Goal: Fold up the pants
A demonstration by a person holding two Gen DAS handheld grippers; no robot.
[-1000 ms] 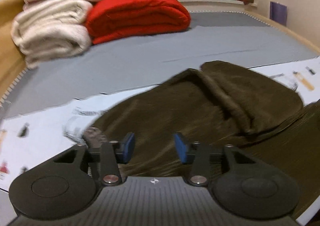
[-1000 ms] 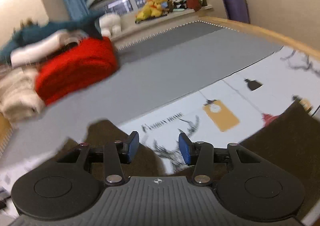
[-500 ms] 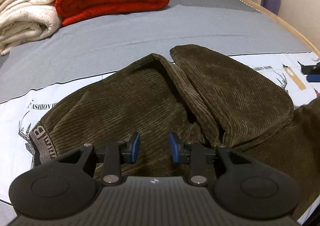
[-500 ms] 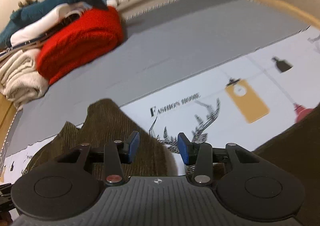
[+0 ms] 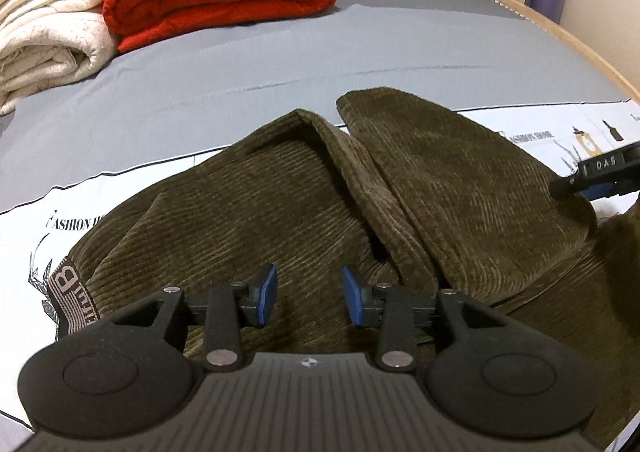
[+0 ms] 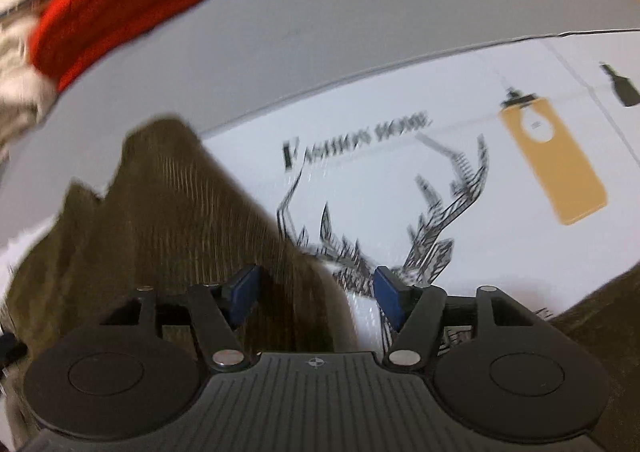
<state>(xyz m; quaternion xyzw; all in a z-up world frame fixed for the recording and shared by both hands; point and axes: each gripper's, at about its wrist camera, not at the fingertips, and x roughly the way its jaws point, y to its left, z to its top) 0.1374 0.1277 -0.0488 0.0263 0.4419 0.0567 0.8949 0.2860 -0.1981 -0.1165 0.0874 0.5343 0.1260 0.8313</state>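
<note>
Pants (image 5: 280, 188), olive corduroy, lie bunched on a printed white sheet (image 6: 460, 188) spread over the grey bed (image 5: 280, 52). Waistband with lettered elastic sits at far left in the left view; the cloth runs rightward from there, so the long axis is roughly left to right across both grippers.

Left gripper (image 5: 309, 295): jaws apart, nothing between them, low over the seat of the pants with cloth directly under and ahead. A ridge of folded cloth runs away from it, just right of centre.

Right gripper (image 6: 316, 298): jaws wide, empty, straddling the pants' right edge — cloth under the left finger, bare sheet under the right. View is blurred.

Judgement: right gripper is nearer a free edge to pinch; left is mid-panel.
</note>
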